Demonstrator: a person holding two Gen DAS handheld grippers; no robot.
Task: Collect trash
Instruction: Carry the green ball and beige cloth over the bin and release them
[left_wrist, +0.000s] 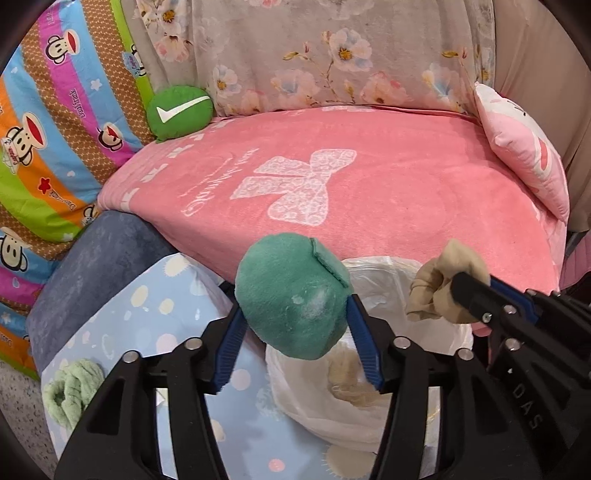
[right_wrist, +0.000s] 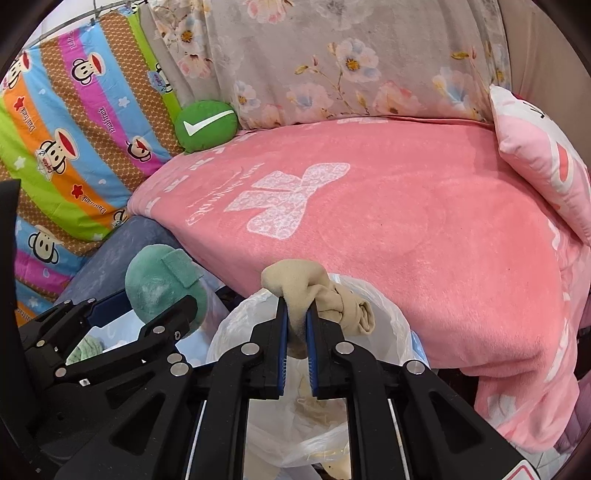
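Note:
My left gripper (left_wrist: 295, 306) is shut on a teal plush ball (left_wrist: 291, 295), with a blue pad against each side, just above the rim of a white plastic bag (left_wrist: 388, 288). To its right, my right gripper (right_wrist: 297, 302) is shut on a knotted beige sock (right_wrist: 321, 295) over the same bag (right_wrist: 388, 317), whose mouth gapes open. Beige scraps (right_wrist: 314, 410) lie inside the bag. The right wrist view shows the plush ball (right_wrist: 155, 280) and the left gripper at lower left. The sock (left_wrist: 439, 284) also shows in the left wrist view.
A pink blanket (left_wrist: 369, 192) covers the sofa seat behind the bag. A green check-mark cushion (left_wrist: 179, 112) sits at the back left and a pink pillow (left_wrist: 521, 155) at the right. A pale green fuzzy bundle (left_wrist: 72, 391) lies on a light blue spotted cloth (left_wrist: 147, 302) at lower left.

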